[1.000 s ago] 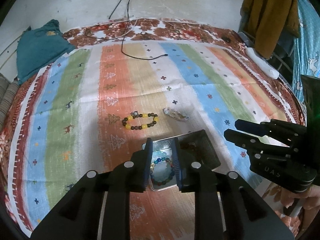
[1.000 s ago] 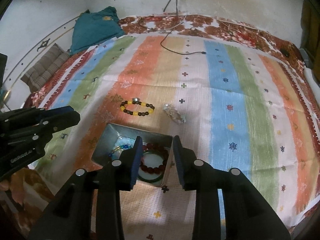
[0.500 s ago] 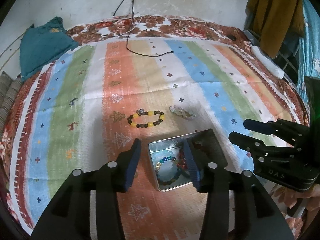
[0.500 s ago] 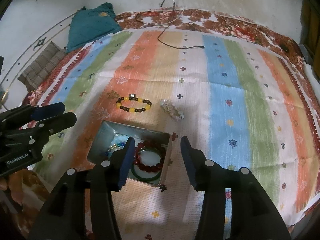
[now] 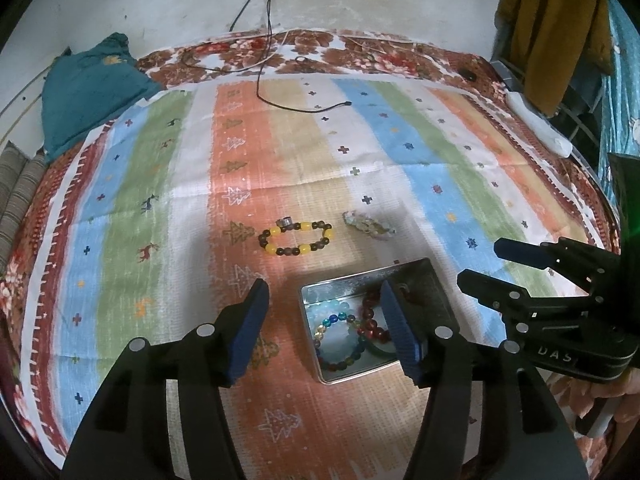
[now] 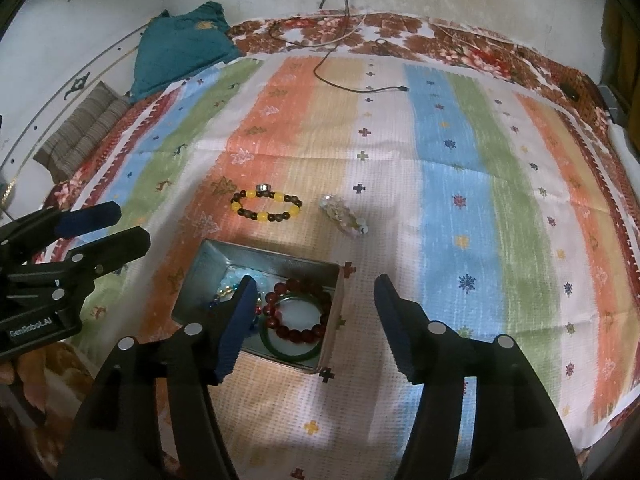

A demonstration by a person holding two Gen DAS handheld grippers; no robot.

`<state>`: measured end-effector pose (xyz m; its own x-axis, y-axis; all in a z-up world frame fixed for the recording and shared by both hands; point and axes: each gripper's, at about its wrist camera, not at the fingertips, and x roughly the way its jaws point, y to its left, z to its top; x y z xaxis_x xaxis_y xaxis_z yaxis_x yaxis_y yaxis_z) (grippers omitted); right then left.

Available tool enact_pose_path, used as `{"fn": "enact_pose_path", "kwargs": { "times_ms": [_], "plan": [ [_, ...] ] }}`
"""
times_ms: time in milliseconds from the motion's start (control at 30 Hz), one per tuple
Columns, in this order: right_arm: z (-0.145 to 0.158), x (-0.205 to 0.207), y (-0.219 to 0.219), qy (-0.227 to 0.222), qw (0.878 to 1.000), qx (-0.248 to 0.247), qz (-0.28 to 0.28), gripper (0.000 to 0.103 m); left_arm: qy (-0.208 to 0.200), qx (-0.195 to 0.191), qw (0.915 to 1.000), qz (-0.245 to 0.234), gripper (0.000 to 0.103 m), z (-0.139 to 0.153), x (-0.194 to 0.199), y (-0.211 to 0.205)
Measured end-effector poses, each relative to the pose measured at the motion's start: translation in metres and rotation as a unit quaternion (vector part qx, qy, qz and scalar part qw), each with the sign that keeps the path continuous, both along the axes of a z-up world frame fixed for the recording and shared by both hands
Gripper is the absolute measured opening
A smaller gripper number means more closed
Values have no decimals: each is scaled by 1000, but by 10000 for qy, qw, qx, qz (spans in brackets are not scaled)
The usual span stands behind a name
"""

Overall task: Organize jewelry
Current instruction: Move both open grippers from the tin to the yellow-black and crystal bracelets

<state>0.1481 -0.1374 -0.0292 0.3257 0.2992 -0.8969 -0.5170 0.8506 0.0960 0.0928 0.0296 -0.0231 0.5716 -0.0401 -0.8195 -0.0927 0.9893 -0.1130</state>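
- Left wrist view: my left gripper hangs over the striped cloth with its jaws opening and nothing clasped between the blue pads
- Just under its right finger sits the metal tin, open-topped, shiny grey, rectangular
- Inside the tin I see a multicoloured bead bracelet around a pale milky one, and a dark red bead bracelet partly hidden by my finger
- Beyond the tin, apart from it on the orange stripe, lies a yellow and brown bead bracelet, an oval loop with a small silver charm at its far edge
- To its right, near but not touching, a clear crystal piece lies in a small heap; too blurred to tell its form
- My right gripper reaches in from the right edge, fingers spread, holding nothing
- Right wrist view: my right gripper has its jaws opening over the tin's near right corner, empty
- Here the red bead bracelet lies on a green bangle, with pale blue beads behind my left finger
- The yellow and brown bead bracelet and the crystal piece lie on the cloth past the tin
- My left gripper shows at the left edge, fingers apart, a hand below it
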Motion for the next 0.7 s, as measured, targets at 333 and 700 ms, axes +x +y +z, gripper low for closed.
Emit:
{"fn": "enact_pose_path", "kwargs": {
  "times_ms": [333,700],
  "plan": [
    [-3,6,-1,51,10000,-25,-77,68,52,22,10000,47,63,-4,3,3],
    [-9,18,2,154,9998,-130,-79,73,163,67,9997,153,64,-10,17,11]
  ]
}}
